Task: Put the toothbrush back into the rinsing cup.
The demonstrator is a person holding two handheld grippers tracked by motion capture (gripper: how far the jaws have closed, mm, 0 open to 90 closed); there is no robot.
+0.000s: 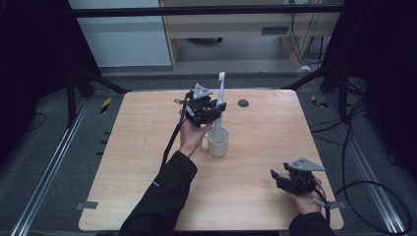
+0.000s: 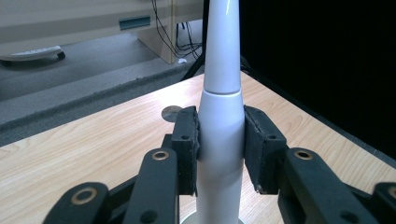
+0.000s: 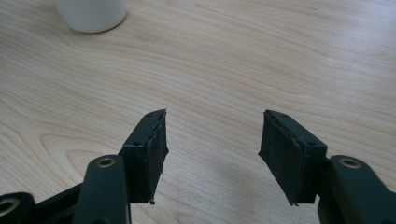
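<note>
The left hand-held gripper (image 1: 220, 109) clamps the stiff, smooth, likely slippery toothbrush (image 1: 219, 105) mid-handle, upright in the cup (image 1: 218, 142) at the tabletop (image 1: 147, 147) centre, while the right hand-held gripper (image 1: 276, 178) waits unclenched at 4 o'clock.

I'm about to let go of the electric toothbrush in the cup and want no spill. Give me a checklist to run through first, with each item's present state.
1. Left gripper clamped on the electric toothbrush: ok, both pads press on its handle.
2. Toothbrush upright: ok, it stands near vertical in the high view.
3. Toothbrush's lower end inside the white cup: ok.
4. Lower end resting on the cup's bottom: cannot tell, the cup wall hides it.
5. Cup standing flat on the table: ok.
6. Right gripper out of the way: ok, open and empty above bare wood, apart from the cup.
</note>
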